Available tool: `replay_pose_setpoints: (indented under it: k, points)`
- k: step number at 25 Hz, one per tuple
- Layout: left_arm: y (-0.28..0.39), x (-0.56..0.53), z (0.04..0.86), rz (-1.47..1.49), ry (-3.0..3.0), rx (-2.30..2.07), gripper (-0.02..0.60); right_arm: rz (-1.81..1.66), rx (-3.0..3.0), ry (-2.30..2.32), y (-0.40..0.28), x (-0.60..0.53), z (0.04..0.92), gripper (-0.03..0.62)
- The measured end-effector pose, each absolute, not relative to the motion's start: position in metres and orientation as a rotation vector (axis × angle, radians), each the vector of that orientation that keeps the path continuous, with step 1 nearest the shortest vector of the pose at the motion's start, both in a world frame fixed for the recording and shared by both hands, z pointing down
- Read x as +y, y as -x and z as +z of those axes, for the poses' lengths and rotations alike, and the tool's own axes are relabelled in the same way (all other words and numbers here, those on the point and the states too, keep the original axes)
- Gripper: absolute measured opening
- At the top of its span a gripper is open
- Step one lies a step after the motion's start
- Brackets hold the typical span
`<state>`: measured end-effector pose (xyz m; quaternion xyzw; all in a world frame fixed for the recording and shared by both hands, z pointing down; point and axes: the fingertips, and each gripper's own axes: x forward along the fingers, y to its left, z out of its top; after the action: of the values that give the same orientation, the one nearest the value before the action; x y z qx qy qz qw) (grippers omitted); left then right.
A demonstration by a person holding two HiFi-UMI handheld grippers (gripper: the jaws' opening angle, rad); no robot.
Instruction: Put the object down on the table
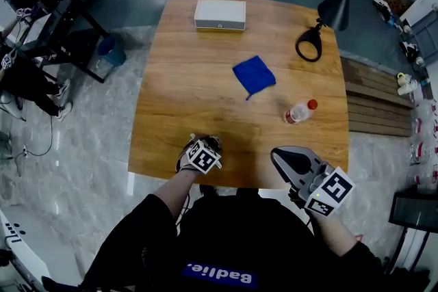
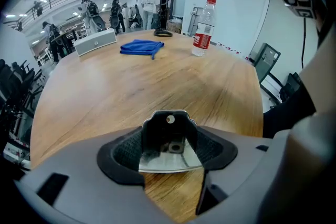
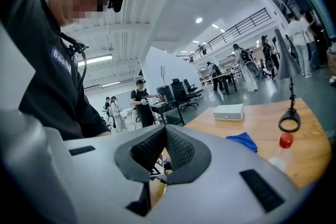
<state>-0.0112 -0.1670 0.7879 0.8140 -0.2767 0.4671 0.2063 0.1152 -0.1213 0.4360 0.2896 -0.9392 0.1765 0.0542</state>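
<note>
My left gripper is at the front edge of the wooden table, left of the middle. In the left gripper view the left gripper is shut on a small black object with a shiny metal plate, held low over the wood. Whether the object touches the table I cannot tell. My right gripper hovers at the front right edge. In its own view the right gripper has its ribbed pads together, with nothing between them.
A plastic bottle with a red cap stands right of centre, a blue cloth lies mid-table, and a white box rests at the far edge. A black lamp stands at the far right corner. People and desks fill the hall behind.
</note>
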Motion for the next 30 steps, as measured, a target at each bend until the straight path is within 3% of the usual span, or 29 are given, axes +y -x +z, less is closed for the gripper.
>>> replay_pose_setpoints:
  k: [15, 28, 30]
  points:
    - [0.007, -0.167, 0.766, 1.229, -2.362, -0.735, 0.301, 0.517, -2.857, -0.898, -0.109, -0.123, 0.431, 0.005]
    - [0.014, -0.155, 0.593, 0.733, -2.64, -0.88, 0.298, 0.484, -2.898, -0.886, -0.076, -0.121, 0.421, 0.005]
    - [0.009, -0.15, 0.562, 0.66, -2.691, -0.877, 0.273, 0.479, -2.906, -0.881, -0.071, -0.12, 0.42, 0.005]
